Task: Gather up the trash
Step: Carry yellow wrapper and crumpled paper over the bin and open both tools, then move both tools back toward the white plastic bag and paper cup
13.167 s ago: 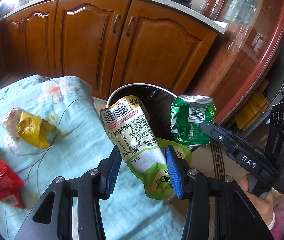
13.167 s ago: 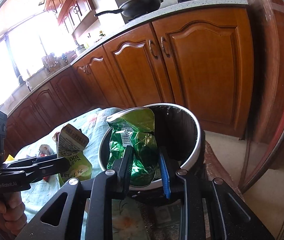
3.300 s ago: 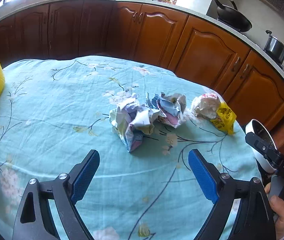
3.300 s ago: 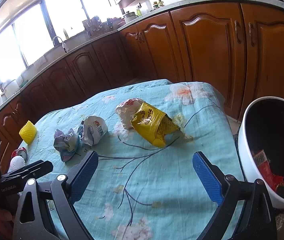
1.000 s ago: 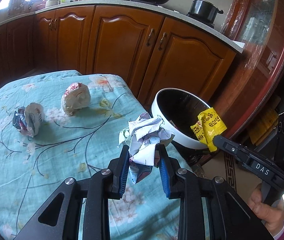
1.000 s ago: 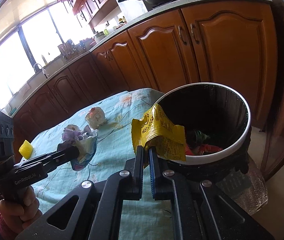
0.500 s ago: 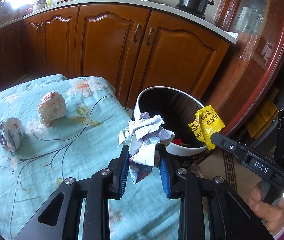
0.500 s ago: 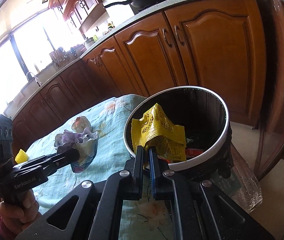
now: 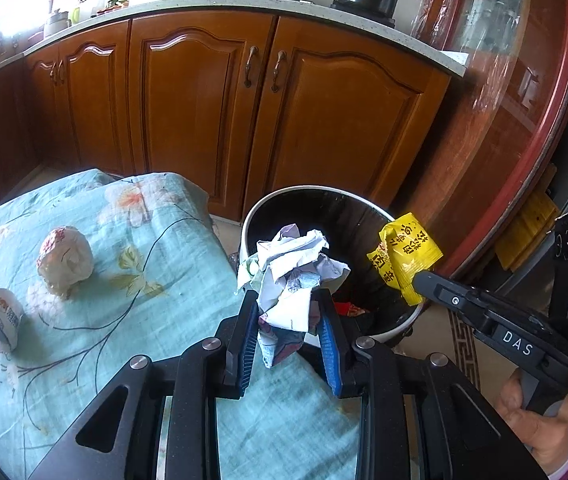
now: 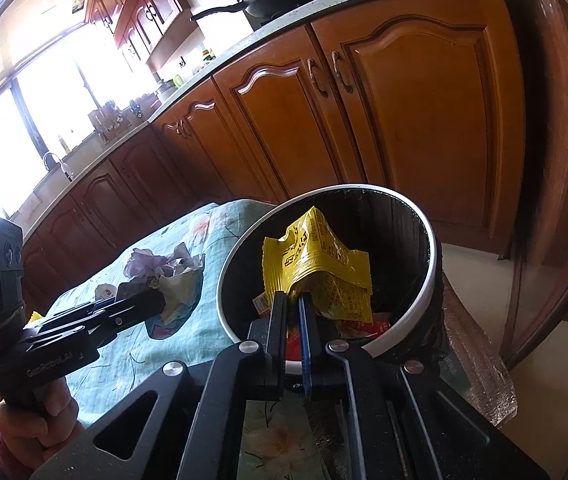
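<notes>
While both loads are hanging at the bin (image 9: 252, 216), the collecting is sitting partway done. Left hand-held gripper (image 9: 287, 332): clamping a crumpled paper wad (image 9: 291, 272), at the near rim, over the edge of the cloth-covered worktop (image 9: 156, 320). Right hand-held gripper (image 10: 292, 312): pinching a yellow snack packet (image 10: 315, 268) by its lower edge, above the bin's mouth. Red wrappers (image 10: 371, 326) are lying inside already. Two wrapped lumps, a larger lump (image 9: 66, 260) and a smaller lump (image 9: 0, 318), are waiting on the cloth, seemingly left to gather.
</notes>
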{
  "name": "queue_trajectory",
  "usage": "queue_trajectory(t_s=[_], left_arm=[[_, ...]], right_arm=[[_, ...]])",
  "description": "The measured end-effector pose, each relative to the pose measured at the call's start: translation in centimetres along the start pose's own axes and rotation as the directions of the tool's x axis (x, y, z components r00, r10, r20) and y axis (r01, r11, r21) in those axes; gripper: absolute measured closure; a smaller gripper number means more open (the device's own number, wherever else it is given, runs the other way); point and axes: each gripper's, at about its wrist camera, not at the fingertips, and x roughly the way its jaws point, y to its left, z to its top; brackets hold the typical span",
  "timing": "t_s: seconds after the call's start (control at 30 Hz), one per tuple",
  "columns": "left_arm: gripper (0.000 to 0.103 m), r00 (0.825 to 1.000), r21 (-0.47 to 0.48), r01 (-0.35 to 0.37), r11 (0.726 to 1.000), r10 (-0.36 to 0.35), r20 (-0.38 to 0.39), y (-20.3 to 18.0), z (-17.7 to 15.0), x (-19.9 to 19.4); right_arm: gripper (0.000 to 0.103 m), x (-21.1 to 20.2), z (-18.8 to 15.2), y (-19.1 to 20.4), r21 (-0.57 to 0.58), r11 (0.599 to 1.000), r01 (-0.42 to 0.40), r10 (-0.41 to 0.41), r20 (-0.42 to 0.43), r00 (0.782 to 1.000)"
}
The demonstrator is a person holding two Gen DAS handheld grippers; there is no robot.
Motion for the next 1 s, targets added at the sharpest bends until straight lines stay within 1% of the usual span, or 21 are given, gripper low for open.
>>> queue_trajectory(t_s=[0.1,0.53,0.63,0.67,0.7,0.77,0.8,0.83,0.87,0.9,0.93,0.97,1.0], left_arm=[[0.076,1.000,0.031,0.010,0.999,-0.010,-0.010,-0.6,0.7,0.8],[0.075,0.998,0.048,0.017,0.999,-0.014,-0.055,-2.0,2.8,5.3],[0.072,0.998,0.058,0.019,0.998,-0.016,-0.065,-2.4,3.1,6.1],[0.071,0.998,0.059,0.018,0.998,-0.014,-0.066,-2.4,3.1,6.3],[0.066,0.998,0.061,0.015,0.998,-0.011,-0.069,-2.5,3.1,6.4],[0.061,0.998,0.059,0.008,0.998,-0.004,-0.068,-2.5,3.0,6.4],[0.057,0.998,0.058,0.008,0.998,-0.004,-0.067,-2.5,3.0,6.4],[0.053,0.998,0.055,0.005,0.998,-0.002,-0.067,-2.5,2.9,6.3],[0.046,0.998,0.050,0.001,0.999,0.002,-0.063,-2.4,2.7,6.1],[0.041,0.998,0.045,0.000,0.999,0.003,-0.058,-2.2,2.6,5.9],[0.041,0.999,0.040,-0.001,0.999,0.003,-0.054,-2.1,2.4,5.7],[0.039,0.999,0.034,-0.003,0.999,0.004,-0.053,-1.9,2.3,5.5],[0.036,0.999,0.026,-0.006,1.000,0.007,-0.052,-1.7,2.1,5.2]], right_arm=[[0.098,0.4,0.5,-0.4,0.002,1.000,0.003,-0.003,-0.001,1.000],[0.097,2.5,2.7,-2.1,-0.002,1.000,0.028,-0.028,-0.032,0.999],[0.097,2.9,2.9,-2.3,-0.009,0.999,0.037,-0.037,-0.043,0.998],[0.096,3.0,2.9,-2.3,-0.011,0.999,0.038,-0.039,-0.049,0.998],[0.094,3.2,2.9,-2.3,-0.011,0.999,0.035,-0.035,-0.058,0.998],[0.091,3.4,2.9,-2.5,-0.008,0.999,0.039,-0.039,-0.067,0.997],[0.089,3.5,3.0,-2.5,-0.009,0.999,0.042,-0.042,-0.071,0.997],[0.081,3.6,3.0,-2.5,-0.008,0.999,0.044,-0.045,-0.072,0.996],[0.065,3.5,3.0,-2.6,-0.003,0.999,0.043,-0.043,-0.070,0.997],[0.058,3.3,2.9,-2.7,0.001,0.999,0.043,-0.043,-0.065,0.997],[0.049,3.2,2.9,-2.7,0.005,0.999,0.045,-0.044,-0.058,0.997],[0.047,3.0,2.8,-2.8,0.008,0.999,0.044,-0.044,-0.052,0.998],[0.047,2.9,2.8,-2.9,0.012,0.999,0.043,-0.042,-0.049,0.998]])
